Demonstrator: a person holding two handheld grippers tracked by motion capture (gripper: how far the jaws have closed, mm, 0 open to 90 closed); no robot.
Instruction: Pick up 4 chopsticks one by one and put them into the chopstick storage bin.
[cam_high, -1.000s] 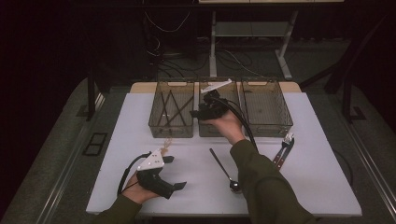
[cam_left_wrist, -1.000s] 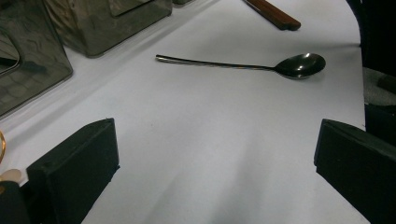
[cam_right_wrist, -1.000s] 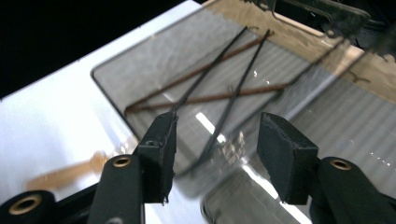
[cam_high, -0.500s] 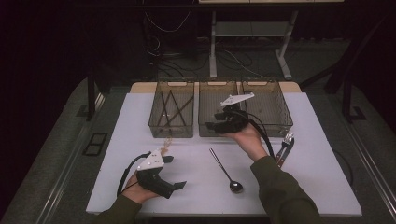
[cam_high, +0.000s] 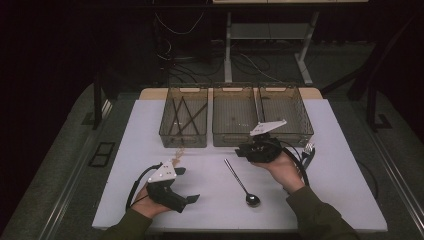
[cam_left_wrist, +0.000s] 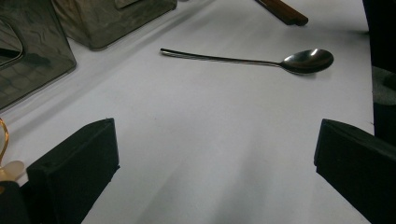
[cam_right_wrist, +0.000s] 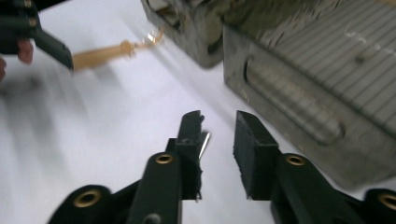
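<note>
Spoon lies flat on the white table, near the middle of its near half, bowl toward the near edge, handle slanting toward the bins. Nothing touches it.

Right gripper sits just beside the handle's far tip, low over the surface, in front of the middle bin. Its jaws have just been closing; a narrow gap is left, nothing clamped. In the right gripper view the handle tip peeks out beside the left jaw (blurred, contact uncertain).

Left gripper rests near the near left corner, jaws wide apart and empty, pointed toward the spoon.

Three clear bins line the far edge; the left bin holds dark sticks. A gold utensil lies in front of it. More cutlery lies toward the right edge.
</note>
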